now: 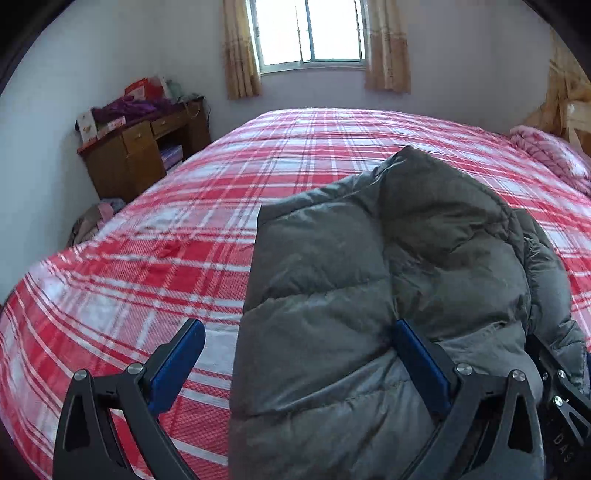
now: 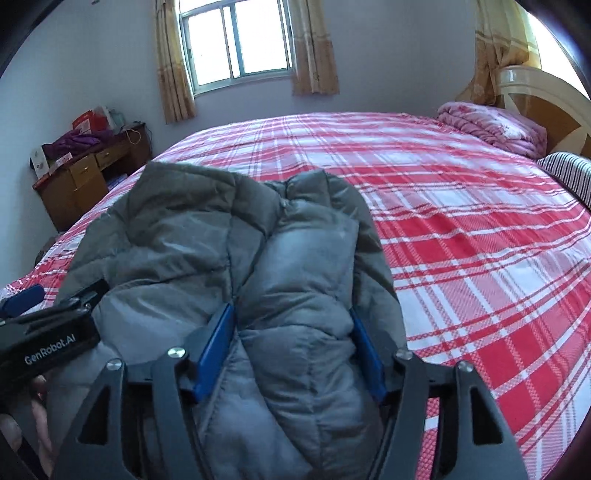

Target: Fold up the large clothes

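Jacket (image 1: 388,266): a grey, puffy quilted one, folded lengthwise into a thick, soft bundle that lies on the near part of the bed (image 1: 184,206), its stitched panels rounded and its far end rising in a blunt peak. Its left edge runs straight and clear of anything; beyond that edge, and past the far end, the red-and-white plaid bedspread lies flat and open right up to the wall under the window (image 1: 310,33). In the right wrist view the same open spread stretches off to the right towards a pink folded quilt (image 2: 495,125) and a striped pillow (image 2: 569,173) by the headboard.

The left gripper (image 1: 299,354) has its blue-padded fingers spread wide, one over bare bedspread and the other against a crease of the jacket, with the jacket's left edge between them and nothing pinched. The right gripper (image 2: 291,350) straddles a padded ridge of the jacket, one blue pad on each side; the fingers stand fairly wide and I cannot tell whether they press on the fabric. A wooden desk (image 1: 144,155) with clutter on top stands in the far left corner, well apart from the jacket.
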Available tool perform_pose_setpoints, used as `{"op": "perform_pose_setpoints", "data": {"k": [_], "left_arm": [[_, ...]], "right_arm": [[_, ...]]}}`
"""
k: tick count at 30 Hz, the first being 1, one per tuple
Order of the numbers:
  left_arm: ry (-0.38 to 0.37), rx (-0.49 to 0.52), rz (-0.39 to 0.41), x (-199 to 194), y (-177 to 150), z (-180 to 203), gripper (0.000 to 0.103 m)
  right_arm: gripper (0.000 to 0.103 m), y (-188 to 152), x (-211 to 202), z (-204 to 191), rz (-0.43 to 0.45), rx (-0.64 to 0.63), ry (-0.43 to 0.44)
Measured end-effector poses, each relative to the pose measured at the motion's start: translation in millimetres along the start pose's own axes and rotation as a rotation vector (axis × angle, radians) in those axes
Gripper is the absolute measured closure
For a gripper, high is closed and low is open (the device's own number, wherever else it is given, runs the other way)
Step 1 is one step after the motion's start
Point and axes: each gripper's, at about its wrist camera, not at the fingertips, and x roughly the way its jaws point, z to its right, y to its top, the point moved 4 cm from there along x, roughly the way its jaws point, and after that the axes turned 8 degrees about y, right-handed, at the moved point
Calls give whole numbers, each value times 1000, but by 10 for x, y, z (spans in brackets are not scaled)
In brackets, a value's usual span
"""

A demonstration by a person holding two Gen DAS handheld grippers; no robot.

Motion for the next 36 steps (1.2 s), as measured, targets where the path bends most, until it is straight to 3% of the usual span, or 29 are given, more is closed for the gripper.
{"op": "perform_pose_setpoints", "data": {"k": [8,16,19,21,23,29,32,36], "left_arm": [[28,13,-5,46,-43,69,1],[-14,0,-46,91,-39,27,1],[-26,14,-57,-28,-22,-88,1],[-6,34,-14,-189,-36,-186,1],[-5,71,-8,-260,-91,-220,1],[-105,22,-71,-204,-268,-379,1],[-182,-25,-120,-103,-298,-385,1],[-212,-34,-137,-71,-305,-303,1]], "right_arm": [[36,-30,82,33,-24,32,28],[35,-62,118,66,-40,55,44],[35,-55,36,77,-12,66,54],[34,-35,-54,75,14,54,46],[29,-25,-176,95,54,38,26],[18,-38,-193,230,43,87,28],[12,-57,-146,313,13,133,60],[7,-111,-85,463,-39,226,125]]}}
